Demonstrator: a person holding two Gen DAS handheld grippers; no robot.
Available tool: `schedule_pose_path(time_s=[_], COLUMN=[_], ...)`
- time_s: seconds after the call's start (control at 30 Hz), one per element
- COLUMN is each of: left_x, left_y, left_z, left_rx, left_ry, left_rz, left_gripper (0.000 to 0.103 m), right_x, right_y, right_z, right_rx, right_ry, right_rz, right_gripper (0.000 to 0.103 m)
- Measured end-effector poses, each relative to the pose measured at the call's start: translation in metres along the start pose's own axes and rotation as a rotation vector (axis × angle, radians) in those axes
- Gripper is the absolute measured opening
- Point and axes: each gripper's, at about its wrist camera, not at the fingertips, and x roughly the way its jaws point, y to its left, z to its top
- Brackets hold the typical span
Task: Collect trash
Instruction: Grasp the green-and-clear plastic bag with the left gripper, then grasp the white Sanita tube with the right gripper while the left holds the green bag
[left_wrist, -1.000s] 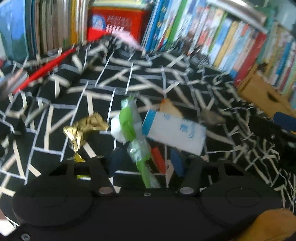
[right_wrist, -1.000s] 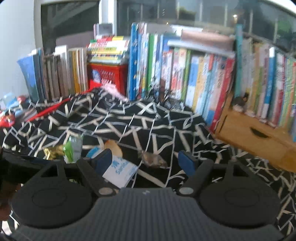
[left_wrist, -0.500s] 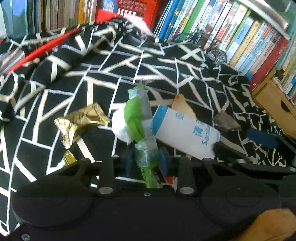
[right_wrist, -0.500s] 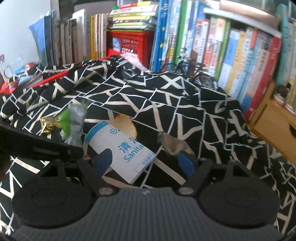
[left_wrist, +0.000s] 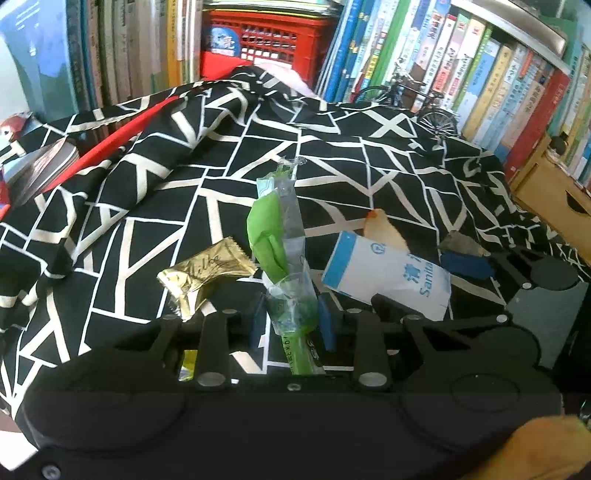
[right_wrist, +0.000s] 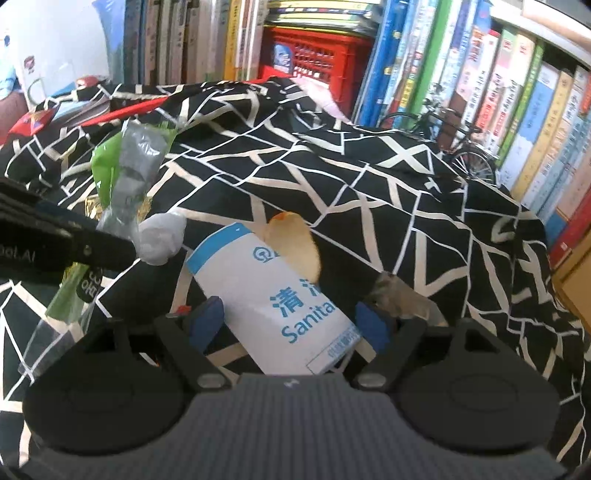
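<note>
Two hand-held grippers work over a black cloth (left_wrist: 332, 155) with white lines, and the white packet (right_wrist: 273, 299) with blue print lying on that cloth serves as the landmark. The left hand-held gripper (left_wrist: 291, 319) has its blue pads pressed together on a green and clear plastic wrapper (left_wrist: 282, 236), which stands up out of the pads and leans slightly, just left of the white packet. In the right wrist view the same wrapper (right_wrist: 125, 173) rises above the left gripper's black finger, up and to the left of the packet. The right hand-held gripper (right_wrist: 291, 325) is spread wide, one blue pad (right_wrist: 205, 319) on each side of the packet's near end; whether the pads touch it I cannot tell. A pale orange-edged chip (right_wrist: 295, 243) rests against the far edge of the packet, partly on top of it. A crumpled white wad (right_wrist: 160, 238) lies just left of the packet's far corner, beside the left gripper's finger. A gold foil wrapper (left_wrist: 205, 275) lies farther left of the packet, beyond the held wrapper. A small brownish scrap (right_wrist: 402, 295) sits just right of the packet, behind the right pad. Behind the packet, past the cloth, stand rows of books (right_wrist: 517, 92), a red crate (right_wrist: 314, 51) and a small model bicycle (right_wrist: 450, 136).
</note>
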Motion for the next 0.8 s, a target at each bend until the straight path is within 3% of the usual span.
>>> schedule_pose_path(time_s=[0.13,0.2,0.4,0.8], left_x=[-0.001,-0.002,-0.008,-0.026], left_y=[0.000,-0.001,-0.006,-0.003], left_z=[-0.002,-0.003,-0.005,-0.010], left_rx=[-0.005,-0.011,0.001,-0.023], left_ry=[0.003,0.005,0.001,-0.012], left_rz=[0.008,0.003,-0.007,-0.012], left_gripper=[0.029,0.029,0.029,0.029], right_x=[0.001,-0.002,-0.013,-0.034], right_y=[0.002,0.002,0.007,0.010], right_z=[0.000,-0.001,-0.006,-0.007], right_rx=[0.002,0.006,0.012,0.093], right_ry=[0.007,0.010,0.019,0.011], right_rz=[0.003,0.006,0.007,0.008], right_gripper=[0.086,0.074,0.050,0.022])
